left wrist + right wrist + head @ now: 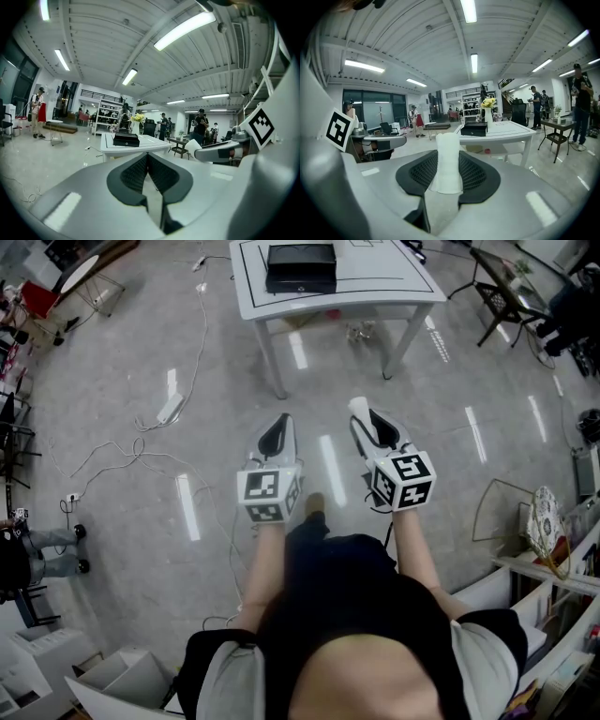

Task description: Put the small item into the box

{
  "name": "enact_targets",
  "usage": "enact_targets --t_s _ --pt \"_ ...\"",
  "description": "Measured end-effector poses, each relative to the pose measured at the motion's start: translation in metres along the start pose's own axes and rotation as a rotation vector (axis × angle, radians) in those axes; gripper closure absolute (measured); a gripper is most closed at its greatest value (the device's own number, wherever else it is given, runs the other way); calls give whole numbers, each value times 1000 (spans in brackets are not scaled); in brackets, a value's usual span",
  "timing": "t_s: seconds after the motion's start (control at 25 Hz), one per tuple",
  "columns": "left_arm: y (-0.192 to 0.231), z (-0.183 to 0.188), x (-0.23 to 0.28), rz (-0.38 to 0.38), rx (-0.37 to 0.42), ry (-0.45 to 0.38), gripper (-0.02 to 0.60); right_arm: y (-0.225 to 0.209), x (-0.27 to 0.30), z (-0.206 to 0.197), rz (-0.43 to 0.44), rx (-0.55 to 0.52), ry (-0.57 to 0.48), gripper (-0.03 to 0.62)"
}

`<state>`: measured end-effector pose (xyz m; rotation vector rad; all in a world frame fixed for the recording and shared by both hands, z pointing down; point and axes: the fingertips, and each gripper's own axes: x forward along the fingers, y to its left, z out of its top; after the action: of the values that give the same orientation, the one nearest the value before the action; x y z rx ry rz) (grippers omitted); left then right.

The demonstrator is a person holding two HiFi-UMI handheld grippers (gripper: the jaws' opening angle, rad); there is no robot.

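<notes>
A small white ridged strip (448,161) stands upright, clamped in the right tongs (366,426). The left tongs (147,160) beside them are closed tip to tip, with nothing between. Well ahead, a black box (301,268) sits on a white table (398,292). Only the head view shows a power strip (170,409) on the floor to their left. Only the gripper views show people (201,124) beyond the table.

No legible words, brands or numbers anywhere; only black-and-white square codes on the left cube (270,495) and right cube (404,479).

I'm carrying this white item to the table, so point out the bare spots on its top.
White table: bare top right of the black box, out to the edge; a narrow strip left of it. Crowded only at the box.
</notes>
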<state>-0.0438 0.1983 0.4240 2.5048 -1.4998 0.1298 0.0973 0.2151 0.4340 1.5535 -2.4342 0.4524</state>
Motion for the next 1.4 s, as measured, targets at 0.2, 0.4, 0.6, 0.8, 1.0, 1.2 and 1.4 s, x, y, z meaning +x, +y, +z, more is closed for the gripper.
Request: enact_targets --t_s 0.2,0.4,0.6,0.8,1.0,1.2,1.4 --pt "12 7 22 -10 5 -1 571 -9 24 11 -4 -3 -3 456" --pt "24 10 41 -32 16 5 571 -13 48 19 -5 -15 -4 456" --pt "43 12 52 -22 14 4 571 -15 67 22 -4 -5 -8 456" --pt "52 14 60 -32 14 8 571 -17 75 25 -10 -3 -8 456" --pt "46 13 65 -63 35 32 571 -25 78 26 -24 5 -3 456" --pt "56 11 61 -43 24 31 571 -22 81 26 -21 14 -2 456" --pt "56 7 55 -36 12 42 571 -20 80 22 -9 19 5 456"
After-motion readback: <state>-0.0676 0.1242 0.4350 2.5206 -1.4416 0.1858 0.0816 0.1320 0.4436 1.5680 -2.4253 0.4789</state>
